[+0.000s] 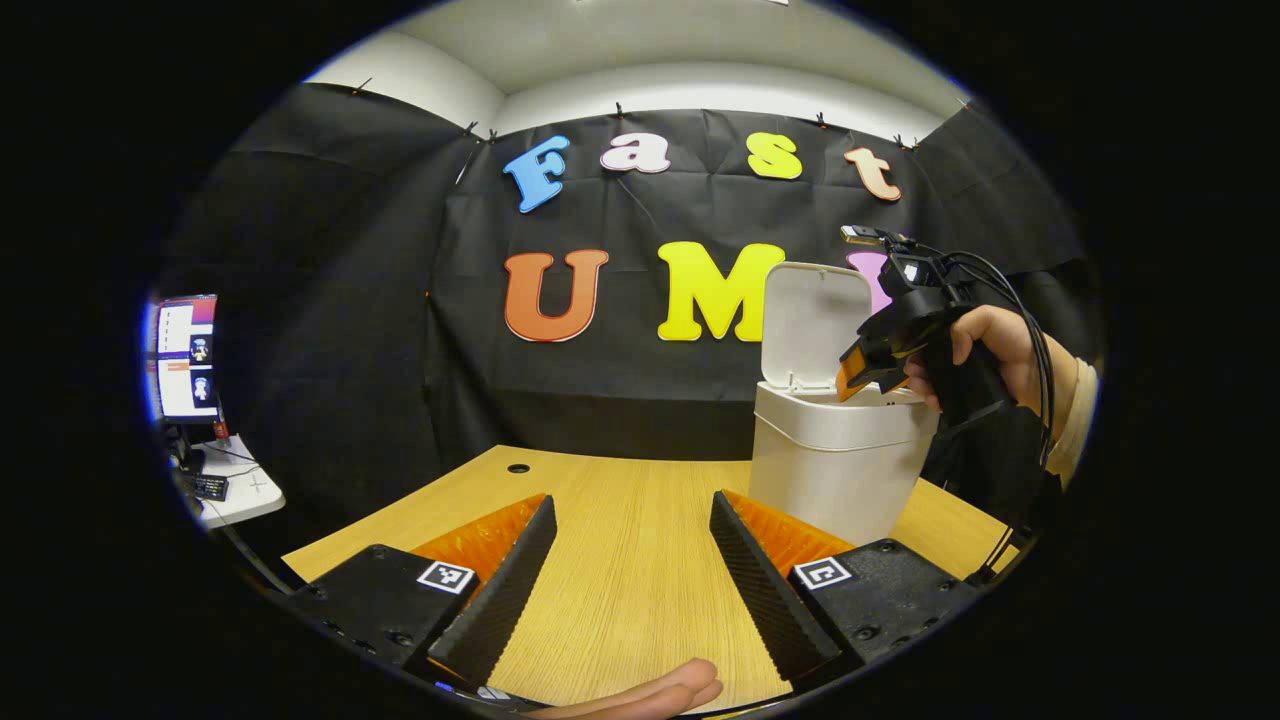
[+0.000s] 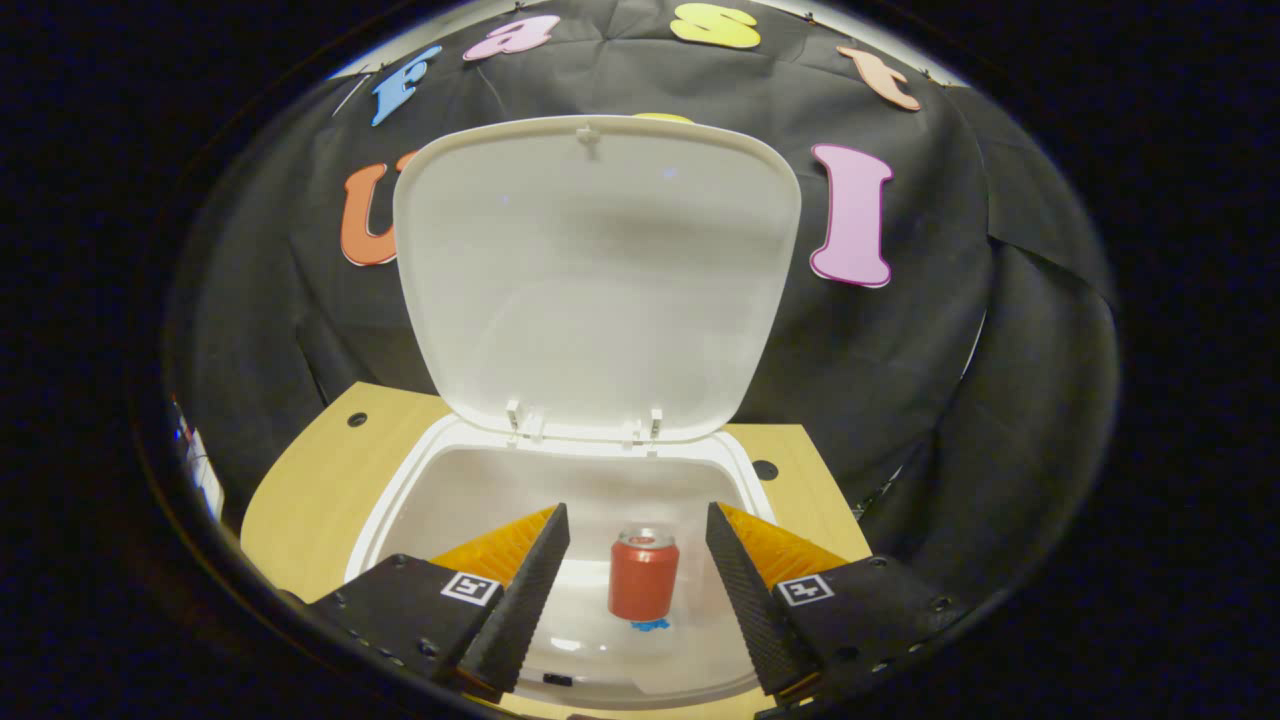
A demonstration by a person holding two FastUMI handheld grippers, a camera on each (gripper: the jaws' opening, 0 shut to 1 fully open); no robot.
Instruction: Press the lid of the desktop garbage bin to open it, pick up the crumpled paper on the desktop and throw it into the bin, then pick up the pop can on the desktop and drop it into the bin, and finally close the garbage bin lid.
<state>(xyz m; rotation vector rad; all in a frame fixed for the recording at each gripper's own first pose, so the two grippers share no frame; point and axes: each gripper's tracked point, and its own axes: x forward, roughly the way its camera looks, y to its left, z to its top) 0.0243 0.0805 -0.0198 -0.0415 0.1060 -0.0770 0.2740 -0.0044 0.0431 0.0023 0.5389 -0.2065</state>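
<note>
Both grippers' jaws stand open: the right gripper [image 2: 637,590] hovers over the bin [image 2: 400,490], can [image 2: 643,575] upright inside, released; left gripper [image 1: 632,570] idles above the tabletop [image 1: 620,500]. Lid [image 2: 600,270] remains up.

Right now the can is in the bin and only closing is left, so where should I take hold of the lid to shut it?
Take the lid at its free top edge, farthest from the hinges at the bin rim's back. It stands upright, so bring the open right hand-held gripper over from the front and push it down.
</note>
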